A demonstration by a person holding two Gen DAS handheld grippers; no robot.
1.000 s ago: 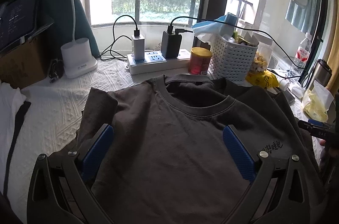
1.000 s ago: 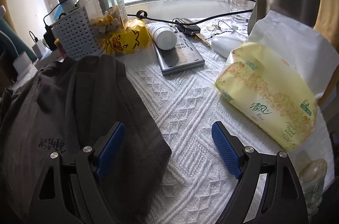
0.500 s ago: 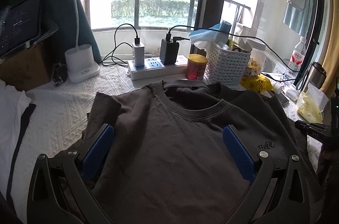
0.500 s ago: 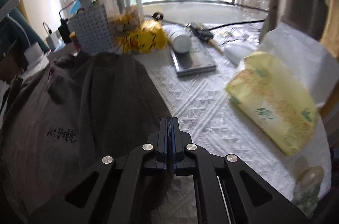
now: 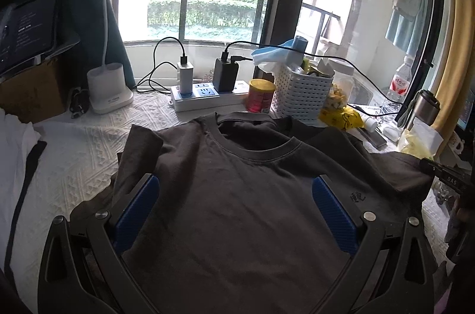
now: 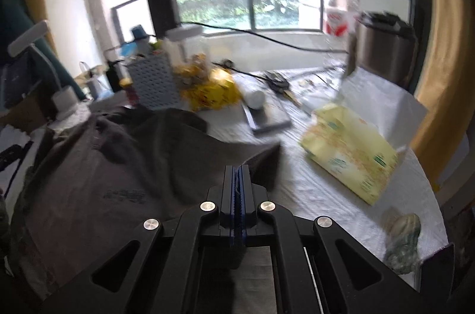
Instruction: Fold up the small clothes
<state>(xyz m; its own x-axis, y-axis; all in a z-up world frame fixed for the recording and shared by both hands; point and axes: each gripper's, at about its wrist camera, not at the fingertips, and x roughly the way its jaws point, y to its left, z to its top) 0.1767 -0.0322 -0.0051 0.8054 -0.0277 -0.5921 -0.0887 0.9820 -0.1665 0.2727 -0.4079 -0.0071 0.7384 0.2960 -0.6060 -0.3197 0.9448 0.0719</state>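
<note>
A dark grey T-shirt (image 5: 237,195) lies chest-up on the white textured tablecloth (image 5: 74,165), collar toward the window. My left gripper (image 5: 234,210) hangs open just above its chest, blue pads (image 5: 136,213) wide apart with the cloth below them. In the right wrist view the shirt (image 6: 118,171) fills the left half. My right gripper (image 6: 237,183) is shut on its right sleeve edge, which rises off the table into a taut peak. The right gripper's black tip (image 5: 445,176) shows at the left wrist view's right edge.
Along the window stand a white desk lamp (image 5: 108,88), a power strip with chargers (image 5: 207,97), a red can (image 5: 261,95) and a white basket (image 5: 302,94). A yellow tissue pack (image 6: 350,156), a steel flask (image 6: 383,46) and a flat grey device (image 6: 267,118) sit to the right. White clothing (image 5: 17,141) lies at left.
My right gripper went from wide open to shut on the shirt's right edge, then rose and pulled the cloth up. The left gripper stayed open and drew back a little.
</note>
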